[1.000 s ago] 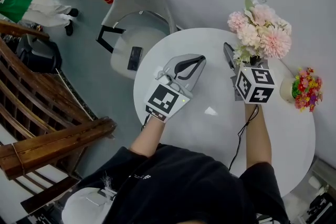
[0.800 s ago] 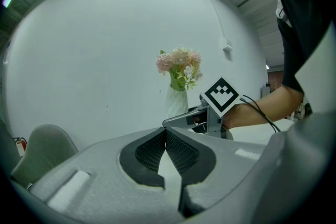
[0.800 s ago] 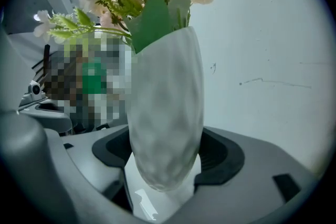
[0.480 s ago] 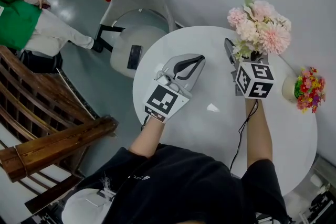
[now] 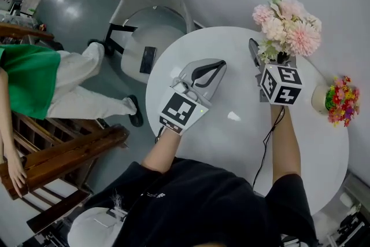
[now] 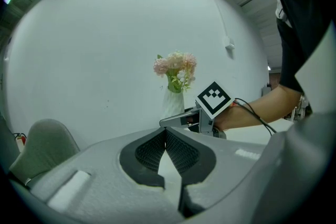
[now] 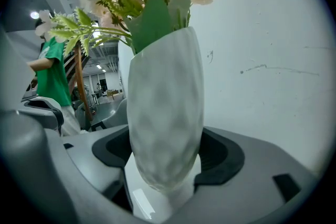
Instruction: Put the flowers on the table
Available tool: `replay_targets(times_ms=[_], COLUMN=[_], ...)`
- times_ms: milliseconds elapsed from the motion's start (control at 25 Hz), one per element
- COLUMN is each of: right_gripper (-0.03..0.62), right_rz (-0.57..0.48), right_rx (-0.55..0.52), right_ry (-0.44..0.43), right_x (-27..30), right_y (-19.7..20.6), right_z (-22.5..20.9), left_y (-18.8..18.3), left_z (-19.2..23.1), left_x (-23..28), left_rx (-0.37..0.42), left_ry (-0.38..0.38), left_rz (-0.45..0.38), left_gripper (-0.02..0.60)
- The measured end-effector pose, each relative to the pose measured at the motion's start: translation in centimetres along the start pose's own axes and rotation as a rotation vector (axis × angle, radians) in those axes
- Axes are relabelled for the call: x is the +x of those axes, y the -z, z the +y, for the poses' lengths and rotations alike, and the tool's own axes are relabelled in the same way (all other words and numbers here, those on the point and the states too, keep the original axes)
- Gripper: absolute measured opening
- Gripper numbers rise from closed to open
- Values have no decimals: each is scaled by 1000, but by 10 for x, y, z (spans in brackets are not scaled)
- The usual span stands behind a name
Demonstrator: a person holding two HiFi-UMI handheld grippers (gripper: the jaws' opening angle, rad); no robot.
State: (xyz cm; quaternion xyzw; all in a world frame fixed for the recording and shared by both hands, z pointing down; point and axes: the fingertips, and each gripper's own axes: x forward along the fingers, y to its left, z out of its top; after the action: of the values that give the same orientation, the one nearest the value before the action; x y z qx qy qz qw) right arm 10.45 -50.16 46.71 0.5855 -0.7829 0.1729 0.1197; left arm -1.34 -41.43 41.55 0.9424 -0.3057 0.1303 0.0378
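Note:
A bunch of pink flowers (image 5: 287,23) stands in a white textured vase (image 7: 165,123) near the far edge of the round white table (image 5: 312,147). My right gripper (image 5: 272,58) reaches around the vase from the near side, its dark pads against both sides of the belly, shut on it. The vase's foot meets the tabletop. In the left gripper view the same vase (image 6: 172,105) shows upright with the right gripper's marker cube beside it. My left gripper (image 5: 221,65) hovers over the table's left half, jaws shut with nothing between them.
A small pot of mixed bright flowers (image 5: 338,100) sits at the table's right edge. A grey chair (image 5: 153,14) with a dark flat object (image 5: 148,59) on its seat stands beyond the table. A person in green (image 5: 34,84) walks past the wooden railing (image 5: 63,153) at left.
Both grippers and the vase keep their places on the table. The person in green has walked from the far left corner down alongside the railing.

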Motion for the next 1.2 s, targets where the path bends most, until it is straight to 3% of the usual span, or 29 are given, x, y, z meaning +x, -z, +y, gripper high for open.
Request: replay_targets(times_ms=[1200], right_gripper=[367], right_rz=[4], right_rx=[25], right_ry=[30], right_x=[20], right_y=[10], right_z=[-15], left_y=[9], left_z=[5], left_x=[4], left_rx=[-16], left_ry=[8], left_rz=[22], left_gripper=[5])
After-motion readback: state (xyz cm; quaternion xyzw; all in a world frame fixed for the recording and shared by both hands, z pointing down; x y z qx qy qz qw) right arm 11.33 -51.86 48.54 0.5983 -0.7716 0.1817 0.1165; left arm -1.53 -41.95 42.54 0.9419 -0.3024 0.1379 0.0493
